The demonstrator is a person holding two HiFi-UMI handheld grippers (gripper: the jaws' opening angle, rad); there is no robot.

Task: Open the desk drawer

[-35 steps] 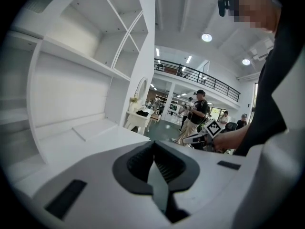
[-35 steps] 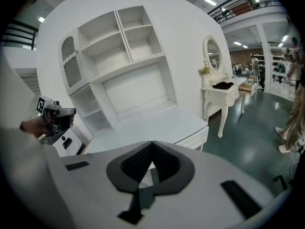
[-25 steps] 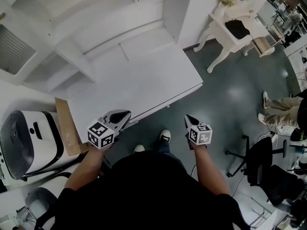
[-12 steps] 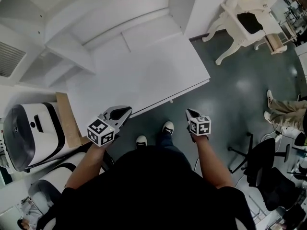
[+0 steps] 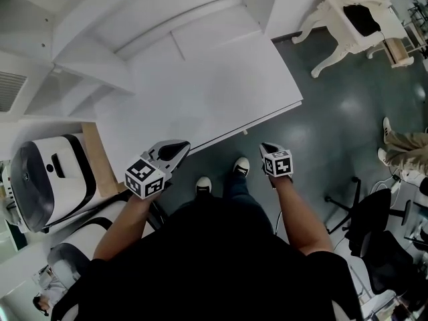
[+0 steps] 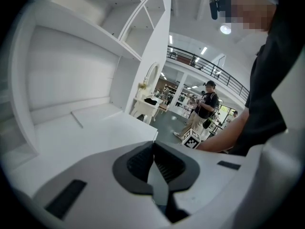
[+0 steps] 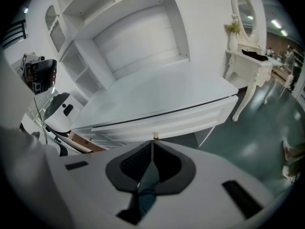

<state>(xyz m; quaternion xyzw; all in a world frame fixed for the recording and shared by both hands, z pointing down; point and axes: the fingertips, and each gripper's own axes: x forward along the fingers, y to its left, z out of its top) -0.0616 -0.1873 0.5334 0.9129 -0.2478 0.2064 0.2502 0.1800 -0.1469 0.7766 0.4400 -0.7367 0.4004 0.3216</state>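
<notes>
A white desk (image 5: 207, 92) stands in front of me, its top bare. The right gripper view shows its drawer front (image 7: 190, 120) under the top edge, with a small brass knob (image 7: 155, 136) just beyond my jaw tips. My right gripper (image 7: 152, 143) hangs before the desk's front edge (image 5: 266, 147); its jaws have just been opening by a hair, still look shut, and hold nothing. Off the desk's near left corner, my left gripper (image 5: 175, 150) is shut and empty (image 6: 153, 142).
A white machine (image 5: 50, 182) and a brown board (image 5: 100, 159) stand left of the desk. White shelving (image 5: 80, 52) rises behind it. A white dressing table (image 5: 354, 25) is at the far right, an office chair (image 5: 368, 226) at my right, and a person's legs (image 5: 408, 146) beyond it.
Both grippers have sunk in front of the desk edge, the right one more. The desk has slid up in the head view, and my shoes now show between the grippers.
</notes>
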